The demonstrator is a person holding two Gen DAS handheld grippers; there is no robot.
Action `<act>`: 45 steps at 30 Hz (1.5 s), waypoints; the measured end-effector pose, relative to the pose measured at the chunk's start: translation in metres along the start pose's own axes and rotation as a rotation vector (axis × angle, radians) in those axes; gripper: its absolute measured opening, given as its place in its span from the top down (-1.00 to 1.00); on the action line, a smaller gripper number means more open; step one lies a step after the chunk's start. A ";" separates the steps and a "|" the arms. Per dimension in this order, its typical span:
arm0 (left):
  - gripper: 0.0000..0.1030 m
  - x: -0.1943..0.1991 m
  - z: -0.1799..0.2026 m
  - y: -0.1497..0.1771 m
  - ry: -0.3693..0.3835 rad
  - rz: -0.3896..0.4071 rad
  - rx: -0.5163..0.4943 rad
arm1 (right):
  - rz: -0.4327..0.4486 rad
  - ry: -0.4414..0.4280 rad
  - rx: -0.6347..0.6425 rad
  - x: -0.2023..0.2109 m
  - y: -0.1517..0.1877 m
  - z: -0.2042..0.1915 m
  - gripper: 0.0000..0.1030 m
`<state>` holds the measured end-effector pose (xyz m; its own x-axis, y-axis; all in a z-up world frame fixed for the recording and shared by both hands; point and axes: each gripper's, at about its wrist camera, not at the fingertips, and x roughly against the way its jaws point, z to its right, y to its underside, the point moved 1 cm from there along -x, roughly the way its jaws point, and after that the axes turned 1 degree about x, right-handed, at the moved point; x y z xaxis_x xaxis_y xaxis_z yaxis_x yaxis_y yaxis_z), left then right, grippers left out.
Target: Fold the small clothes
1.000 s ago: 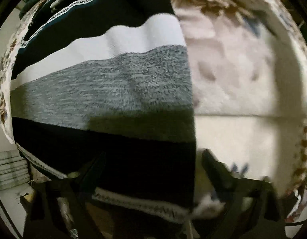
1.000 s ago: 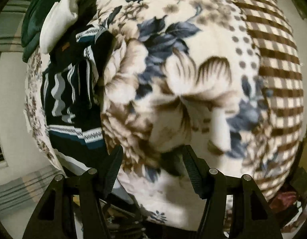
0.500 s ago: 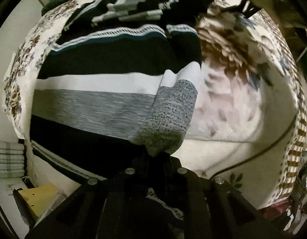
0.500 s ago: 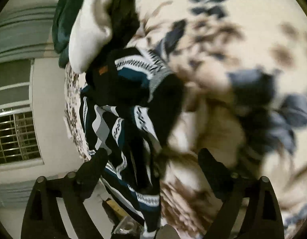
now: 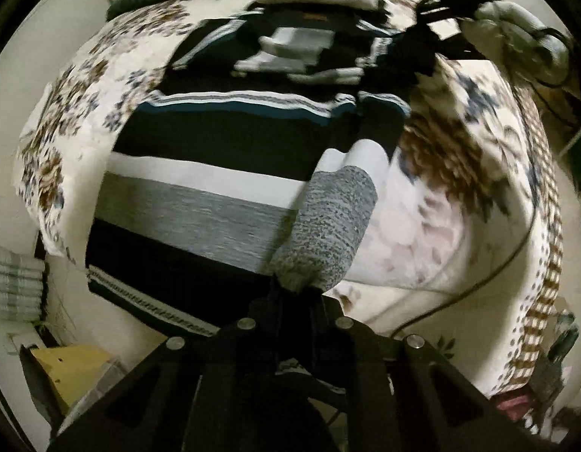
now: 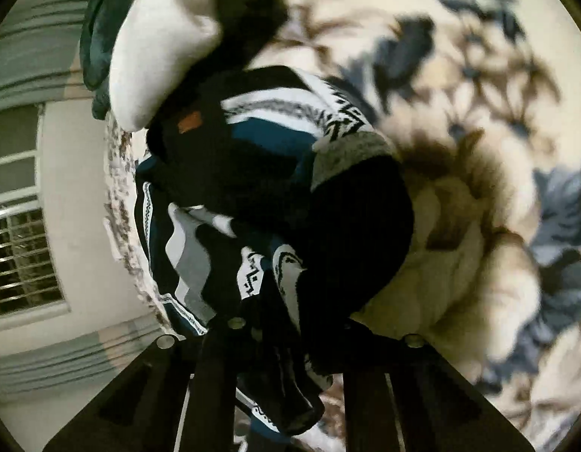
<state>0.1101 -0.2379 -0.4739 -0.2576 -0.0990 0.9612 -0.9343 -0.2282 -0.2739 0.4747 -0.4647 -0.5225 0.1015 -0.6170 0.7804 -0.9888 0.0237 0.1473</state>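
Currently the striped sweater (image 5: 200,196) lies spread on the floral blanket (image 5: 441,226) of a bed, bands of black, white, grey and teal running across it. Left gripper (image 5: 294,293): jaws closed on the grey-and-white sleeve (image 5: 335,226), which is lifted off the blanket and hangs beside the sweater's body. Right gripper (image 6: 286,324): jaws pinched together on bunched sweater fabric (image 6: 290,207) at the patterned edge; view blurred. White garment (image 6: 158,37) and dark green cloth (image 6: 98,37) sit just beyond the sweater. Black cable (image 5: 478,286) crosses the blanket.
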 end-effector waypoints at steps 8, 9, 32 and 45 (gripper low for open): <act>0.84 0.011 -0.096 -0.022 0.064 0.033 0.189 | 0.029 0.137 0.091 0.011 -0.002 -0.122 0.75; 0.84 0.012 -0.112 -0.026 0.073 0.038 0.216 | 0.026 0.162 0.096 0.005 -0.003 -0.139 0.75; 0.83 -0.115 -0.374 0.011 0.079 -0.160 0.573 | -0.067 0.597 0.155 -0.292 -0.045 -0.366 0.40; 0.00 -0.084 -0.365 -0.047 0.277 -0.076 0.529 | -0.050 0.313 0.153 -0.195 0.039 -0.340 -0.41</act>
<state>0.0859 0.1352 -0.5295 -0.3162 0.1766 0.9321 -0.7218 -0.6824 -0.1155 0.4535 -0.0762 -0.4625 0.1555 -0.3427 0.9265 -0.9843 -0.1334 0.1159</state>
